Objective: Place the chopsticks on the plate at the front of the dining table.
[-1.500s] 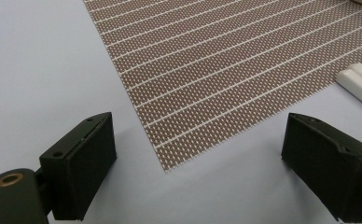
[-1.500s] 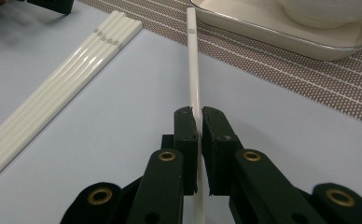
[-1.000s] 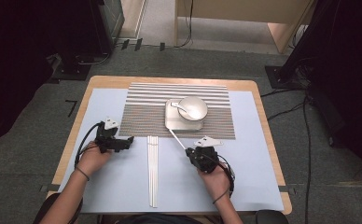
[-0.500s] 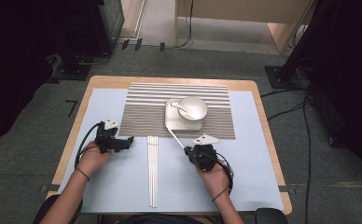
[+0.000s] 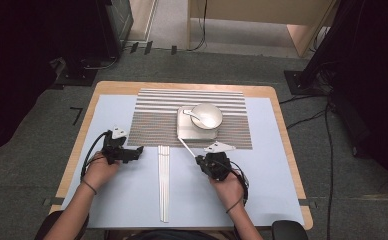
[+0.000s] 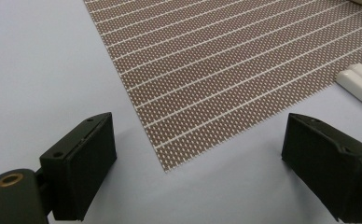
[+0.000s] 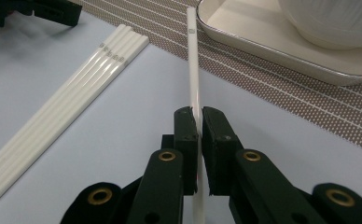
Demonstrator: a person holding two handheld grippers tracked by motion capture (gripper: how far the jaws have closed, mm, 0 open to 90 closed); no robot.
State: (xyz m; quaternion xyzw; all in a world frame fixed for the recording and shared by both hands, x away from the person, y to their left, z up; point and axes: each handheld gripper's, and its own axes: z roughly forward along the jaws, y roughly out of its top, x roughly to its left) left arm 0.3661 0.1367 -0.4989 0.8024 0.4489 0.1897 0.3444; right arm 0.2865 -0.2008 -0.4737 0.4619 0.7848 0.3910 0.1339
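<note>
The white chopstick (image 7: 194,70), pinched in the right gripper (image 7: 198,122), still tips toward the tray's (image 7: 263,46) rim; left gripper (image 6: 198,154) gapes wide, unmoved.

Grey carpeted floor (image 5: 42,125) lying around a wooden-edged table (image 5: 113,88), black cables (image 5: 312,117) trailing across the carpet at right, light wooden furniture (image 5: 262,12) standing beyond, dark equipment (image 5: 42,45) looming at left, even overhead light falling.

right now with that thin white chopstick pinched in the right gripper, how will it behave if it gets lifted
The thin white chopstick looks rigid and straight, so it probably won't droop. Its glossy surface suggests it may slip or pivot between the right gripper's narrow pads. Held near one end, its far tip will likely swing, possibly knocking the square white tray.
</note>
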